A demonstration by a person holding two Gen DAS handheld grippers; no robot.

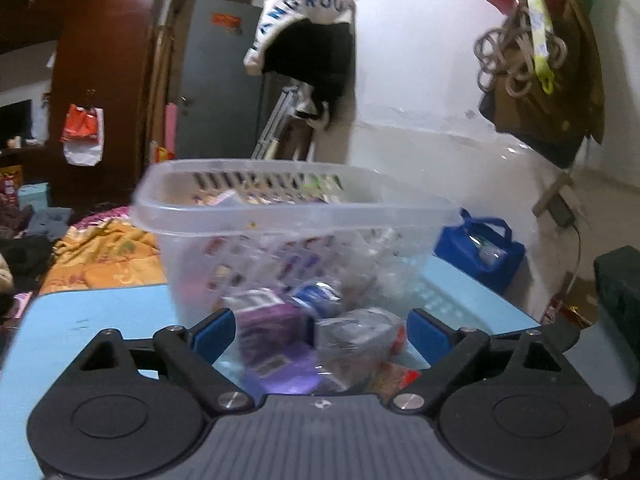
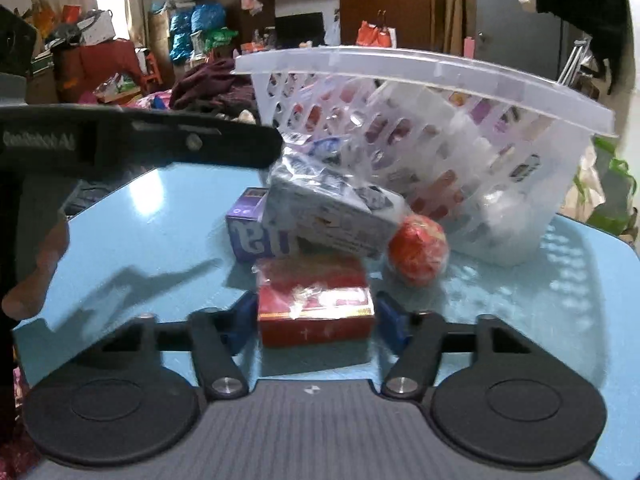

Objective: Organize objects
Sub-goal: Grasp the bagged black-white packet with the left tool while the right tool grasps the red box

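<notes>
Right claw (image 2: pixel 316 316) is spread, its blue pads standing just off either end of the red box (image 2: pixel 316 304), which sits flat on the blue desk (image 2: pixel 152 216) — bracketed, but I can't see a pinch yet. Behind it, at twelve o'clock, the wrapped white carton (image 2: pixel 332 208) leans across the purple box (image 2: pixel 250 236), with the red ball (image 2: pixel 418 248) at about two o'clock, just beside the pile. Further back, the clear basket (image 2: pixel 420 80) tilts toward the desk, already carrying plenty of packets behind its slotted wall.

Left claw (image 1: pixel 320 328) is spread too, holding nothing, the loose pile sitting between its pads and the basket (image 1: pixel 288 208) at twelve.

My read: well underway, not finished. Four loose items look left to go in, and the red box seems next in line.
</notes>
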